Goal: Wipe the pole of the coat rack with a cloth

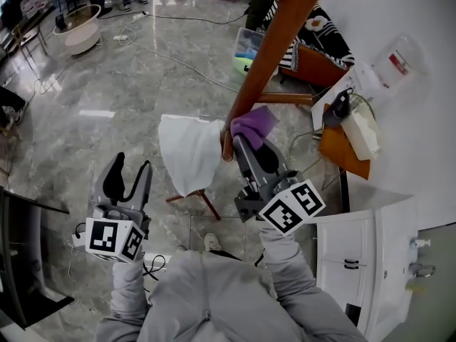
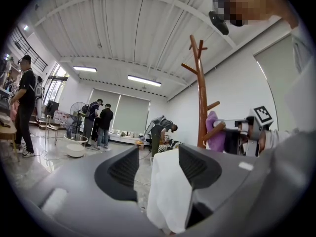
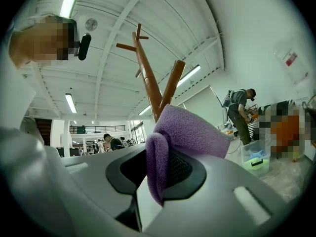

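Observation:
The brown wooden coat rack pole point(image 1: 274, 45) slants from the top of the head view down to mid-frame. My right gripper point(image 1: 246, 140) is shut on a purple cloth point(image 1: 254, 125), which lies against the pole's right side near a peg. In the right gripper view the purple cloth point(image 3: 185, 132) is folded between the jaws, and the pole point(image 3: 149, 80) rises just behind it. My left gripper point(image 1: 132, 164) hangs lower left, open and holding nothing. From the left gripper view point(image 2: 159, 168) the rack point(image 2: 201, 98) and purple cloth point(image 2: 215, 131) stand at the right.
A white cloth point(image 1: 189, 152) hangs just left of the pole. A white cabinet point(image 1: 360, 251) stands at lower right, a clear bin point(image 1: 248, 48) and a striped item point(image 1: 324, 38) behind the rack, and a white basin point(image 1: 78, 28) far left. Cables cross the floor. People point(image 2: 98, 125) stand far off.

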Demonstrator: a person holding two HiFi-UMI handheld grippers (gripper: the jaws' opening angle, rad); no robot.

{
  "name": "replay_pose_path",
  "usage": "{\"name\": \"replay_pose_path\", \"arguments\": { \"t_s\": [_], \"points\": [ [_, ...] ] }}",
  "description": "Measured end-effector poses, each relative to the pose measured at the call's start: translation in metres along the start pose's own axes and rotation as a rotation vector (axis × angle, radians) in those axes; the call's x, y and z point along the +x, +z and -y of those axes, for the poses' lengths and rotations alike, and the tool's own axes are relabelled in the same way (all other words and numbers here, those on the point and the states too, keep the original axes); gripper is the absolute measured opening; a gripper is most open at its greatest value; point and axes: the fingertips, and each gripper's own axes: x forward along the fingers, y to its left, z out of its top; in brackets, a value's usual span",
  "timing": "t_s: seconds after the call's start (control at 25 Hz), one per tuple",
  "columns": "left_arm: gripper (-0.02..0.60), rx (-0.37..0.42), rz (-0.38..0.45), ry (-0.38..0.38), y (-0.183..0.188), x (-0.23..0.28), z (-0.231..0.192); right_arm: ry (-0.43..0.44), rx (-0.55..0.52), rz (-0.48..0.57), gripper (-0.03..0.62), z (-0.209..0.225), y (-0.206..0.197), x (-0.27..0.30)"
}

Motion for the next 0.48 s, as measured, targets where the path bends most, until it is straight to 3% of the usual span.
{"name": "replay_pose_path", "arguments": {
  "t_s": [0.48],
  "points": [
    [0.272,0.013,-0.02,-0.021,-0.002,0.007,0.007,-0.122,0.081,-0.094,0.064,0.041,-0.057,-0.015]
  ]
}}
